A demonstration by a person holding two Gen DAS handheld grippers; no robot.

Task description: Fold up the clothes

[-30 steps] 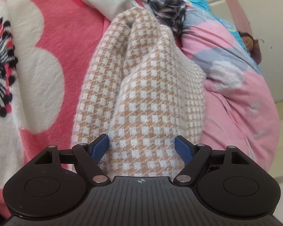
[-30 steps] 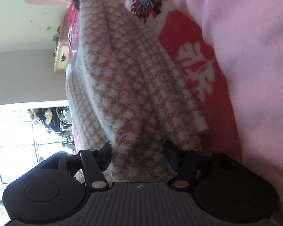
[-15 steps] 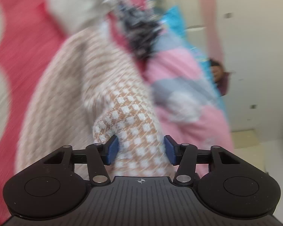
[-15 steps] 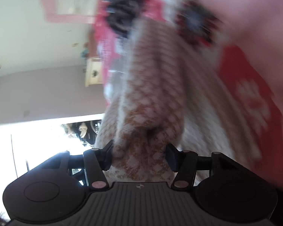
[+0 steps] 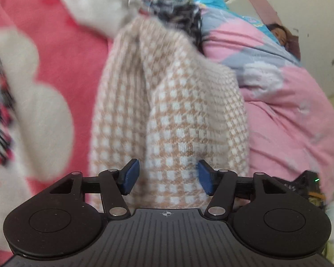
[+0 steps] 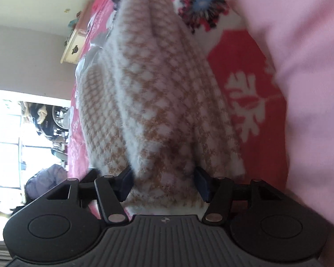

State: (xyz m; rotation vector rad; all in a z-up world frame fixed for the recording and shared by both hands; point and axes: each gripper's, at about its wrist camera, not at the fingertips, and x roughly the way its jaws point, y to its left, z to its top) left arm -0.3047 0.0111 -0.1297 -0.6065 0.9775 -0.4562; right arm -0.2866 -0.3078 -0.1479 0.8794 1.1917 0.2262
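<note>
A beige-and-white checked knit sweater (image 5: 189, 111) lies lengthwise on a red blanket with white flowers (image 5: 66, 33). Its near end is raised and bunched between the blue pads of my left gripper (image 5: 168, 176). Those jaws are opening slightly, and the fabric still fills the gap and touches both pads. In the right wrist view the same sweater (image 6: 155, 100) runs away from my right gripper (image 6: 164, 183), which is shut on a thick fold of its edge. The sweater's far end reaches a pile of other clothes.
A white garment (image 5: 93, 2) and a dark patterned one (image 5: 178, 15) lie beyond the sweater. A puffy pink quilt (image 5: 289, 122) bulks on the right, with a dark-haired head (image 5: 280, 35) at its far end. A cream cabinet (image 6: 74, 49) and a bright window (image 6: 4, 133) lie past the bed.
Both grippers swung with the sweater's ends and rolled. The left pads drew in onto a narrower fold, then spread a little. The fabric is more bunched along its length.
</note>
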